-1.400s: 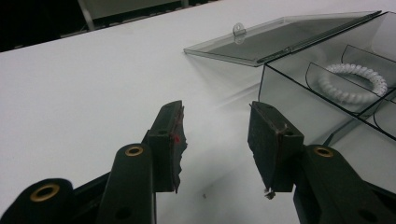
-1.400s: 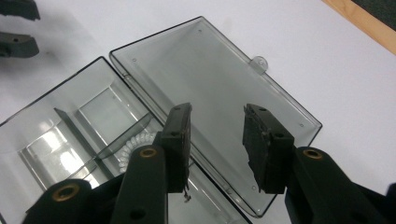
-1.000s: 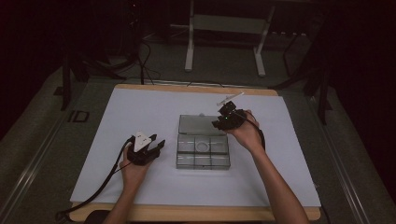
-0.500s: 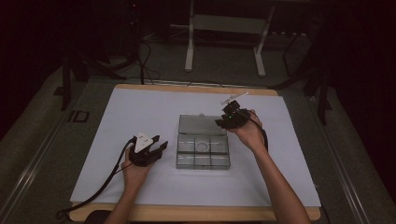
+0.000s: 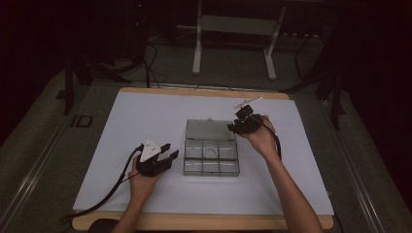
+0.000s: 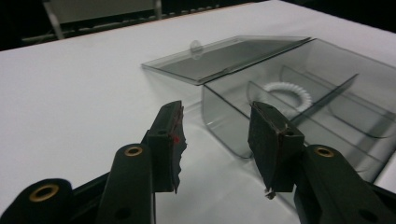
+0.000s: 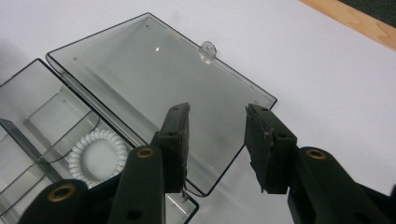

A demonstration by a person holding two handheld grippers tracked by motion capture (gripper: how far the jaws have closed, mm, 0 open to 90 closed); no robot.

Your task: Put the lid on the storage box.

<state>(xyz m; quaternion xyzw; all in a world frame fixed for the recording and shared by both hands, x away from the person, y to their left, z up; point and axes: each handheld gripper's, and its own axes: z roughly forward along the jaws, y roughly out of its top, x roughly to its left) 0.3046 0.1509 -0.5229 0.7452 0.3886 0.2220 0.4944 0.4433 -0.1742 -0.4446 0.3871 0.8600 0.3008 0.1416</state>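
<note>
A clear grey compartment box (image 5: 198, 167) lies in the middle of the white table sheet, its lid (image 5: 210, 129) folded flat open behind it. A white coiled ring (image 5: 212, 153) sits in a middle compartment. My left gripper (image 5: 169, 151) rests just left of the box with its jaws open and nothing between them. Through those jaws (image 6: 217, 121) I see the box's near corner (image 6: 224, 116) and the ring (image 6: 287, 93). My right gripper (image 5: 233, 127) hovers over the lid's right edge, also open and empty. In the right gripper view (image 7: 217, 121) its jaws hang above the lid (image 7: 154, 79), with the ring (image 7: 98, 154) at lower left.
The white sheet (image 5: 136, 121) covers a wooden tabletop (image 5: 204, 222). A black cable (image 5: 111, 189) trails from the left gripper toward the front left corner. A metal stand (image 5: 233, 29) stands on the floor beyond the table.
My right gripper has edged slightly to the right over the lid's far right corner. The left gripper and the box have not moved.
</note>
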